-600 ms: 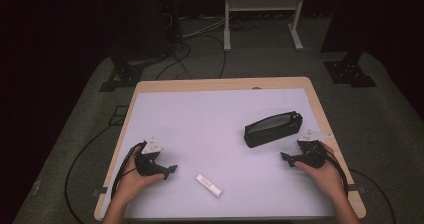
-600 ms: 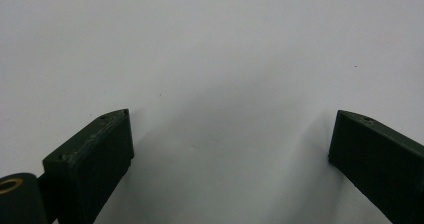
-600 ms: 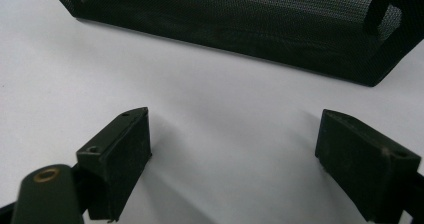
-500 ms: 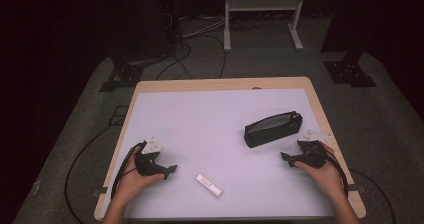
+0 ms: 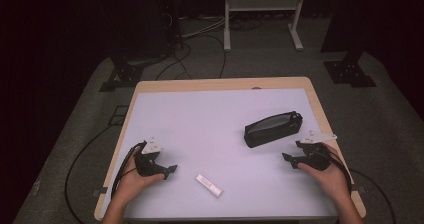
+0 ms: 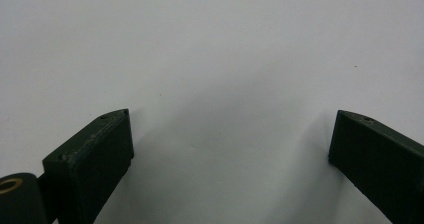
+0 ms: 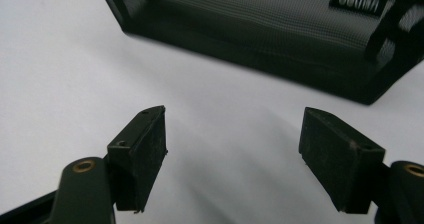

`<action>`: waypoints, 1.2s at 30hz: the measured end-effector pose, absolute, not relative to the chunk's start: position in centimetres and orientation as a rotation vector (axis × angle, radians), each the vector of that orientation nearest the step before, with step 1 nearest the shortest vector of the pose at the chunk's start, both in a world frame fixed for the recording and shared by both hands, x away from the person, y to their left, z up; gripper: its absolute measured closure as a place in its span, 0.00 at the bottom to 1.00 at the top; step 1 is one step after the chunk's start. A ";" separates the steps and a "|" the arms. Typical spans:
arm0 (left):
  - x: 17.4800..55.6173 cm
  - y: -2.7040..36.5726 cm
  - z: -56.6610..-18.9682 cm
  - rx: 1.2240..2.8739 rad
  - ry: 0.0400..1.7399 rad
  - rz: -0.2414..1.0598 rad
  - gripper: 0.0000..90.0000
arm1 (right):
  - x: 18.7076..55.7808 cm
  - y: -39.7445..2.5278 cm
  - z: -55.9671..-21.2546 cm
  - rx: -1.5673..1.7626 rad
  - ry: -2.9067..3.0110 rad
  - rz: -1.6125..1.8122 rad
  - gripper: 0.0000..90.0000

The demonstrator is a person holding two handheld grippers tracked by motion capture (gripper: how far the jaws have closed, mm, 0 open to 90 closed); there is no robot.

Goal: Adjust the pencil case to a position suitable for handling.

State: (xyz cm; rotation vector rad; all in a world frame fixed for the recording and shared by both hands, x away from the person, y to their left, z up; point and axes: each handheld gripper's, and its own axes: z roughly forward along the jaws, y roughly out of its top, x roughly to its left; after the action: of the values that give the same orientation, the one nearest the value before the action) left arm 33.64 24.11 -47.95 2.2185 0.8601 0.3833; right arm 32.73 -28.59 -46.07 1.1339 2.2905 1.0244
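Nothing has shifted since a moment ago; our left tool (image 5: 159, 170) and right tool (image 5: 299, 159) rest released on the counter (image 5: 210, 119); the black pouch (image 5: 272, 128) sits just beyond the right tool, the white bar (image 5: 209, 185) nearer us, both untouched; no step seems begun.

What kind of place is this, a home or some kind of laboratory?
Most likely a recording lab or studio, not a home. A lone table with a plain white top stands among dark surroundings, loose cables run across the grey floor, and a metal stand sits behind it.
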 end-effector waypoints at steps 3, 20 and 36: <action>33.6 24.1 -47.9 2.218 0.860 0.383 0.04 | 32.6 -28.5 -45.2 1.092 2.290 1.044 0.29; 33.6 24.1 -48.0 2.218 0.861 0.383 0.04 | 33.8 -28.3 -41.7 0.965 2.318 1.093 0.25; 33.6 24.1 -47.9 2.219 0.862 0.380 0.04 | 36.7 -26.8 -40.1 0.879 2.375 1.106 0.23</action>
State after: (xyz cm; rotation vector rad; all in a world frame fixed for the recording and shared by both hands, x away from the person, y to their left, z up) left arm 33.65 24.12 -47.94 2.2194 0.8622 0.3796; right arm 36.75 -26.79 -40.11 0.8789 2.3746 1.1060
